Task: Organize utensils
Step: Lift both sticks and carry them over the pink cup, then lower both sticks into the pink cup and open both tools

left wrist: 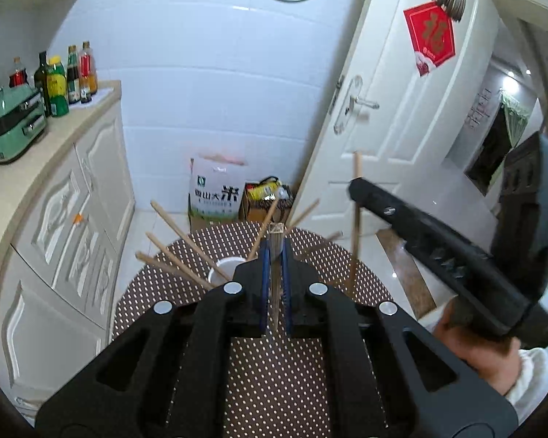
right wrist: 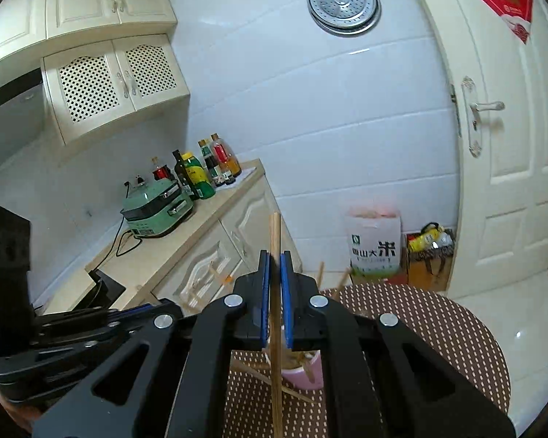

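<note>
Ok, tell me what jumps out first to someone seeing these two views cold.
Each tool is shut on a single wooden chopstick: the left tool holds one chopstick end-on, and the right tool holds another chopstick upright. Below them, a cup bristling with more chopsticks stands on a round, brown dotted table. High on the tiled wall hangs a shiny steamer tray.

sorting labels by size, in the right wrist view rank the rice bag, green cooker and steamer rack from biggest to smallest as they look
1. green cooker
2. steamer rack, close to the cooker, so that order is unsure
3. rice bag
</note>
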Motion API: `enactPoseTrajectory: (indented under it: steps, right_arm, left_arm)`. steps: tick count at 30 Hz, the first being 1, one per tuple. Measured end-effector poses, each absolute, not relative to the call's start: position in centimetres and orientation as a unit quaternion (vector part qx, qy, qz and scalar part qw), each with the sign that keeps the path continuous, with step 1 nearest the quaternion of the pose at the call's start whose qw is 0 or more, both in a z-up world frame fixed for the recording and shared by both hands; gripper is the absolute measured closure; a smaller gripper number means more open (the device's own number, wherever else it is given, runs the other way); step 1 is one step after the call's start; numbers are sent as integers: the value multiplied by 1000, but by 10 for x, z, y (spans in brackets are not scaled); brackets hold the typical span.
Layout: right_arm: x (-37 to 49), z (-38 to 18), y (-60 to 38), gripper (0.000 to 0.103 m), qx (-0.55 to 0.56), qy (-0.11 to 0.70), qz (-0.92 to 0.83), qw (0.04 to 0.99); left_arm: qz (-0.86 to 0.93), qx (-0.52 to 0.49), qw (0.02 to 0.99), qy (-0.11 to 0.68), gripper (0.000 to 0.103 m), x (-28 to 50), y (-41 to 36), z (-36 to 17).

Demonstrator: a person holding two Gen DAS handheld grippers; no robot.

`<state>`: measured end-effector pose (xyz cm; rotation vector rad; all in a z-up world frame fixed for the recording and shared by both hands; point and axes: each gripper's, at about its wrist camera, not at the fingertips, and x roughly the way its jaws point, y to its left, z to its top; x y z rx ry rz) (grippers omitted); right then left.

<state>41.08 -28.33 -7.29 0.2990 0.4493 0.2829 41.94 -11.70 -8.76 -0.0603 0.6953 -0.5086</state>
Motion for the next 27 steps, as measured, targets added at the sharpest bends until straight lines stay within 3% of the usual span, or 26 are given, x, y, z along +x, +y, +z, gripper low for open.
enactPoseTrajectory:
  steps: [21,27]
  right_arm:
    - [493,-81,-247,98,102,179,106,973]
    - [500,-95,-244,98,90,196,109,970]
  left_arm:
    - [-187,-68,934,297,97,465,-92,-58]
    - [-182,-61,930,313,97,477,-97,-75]
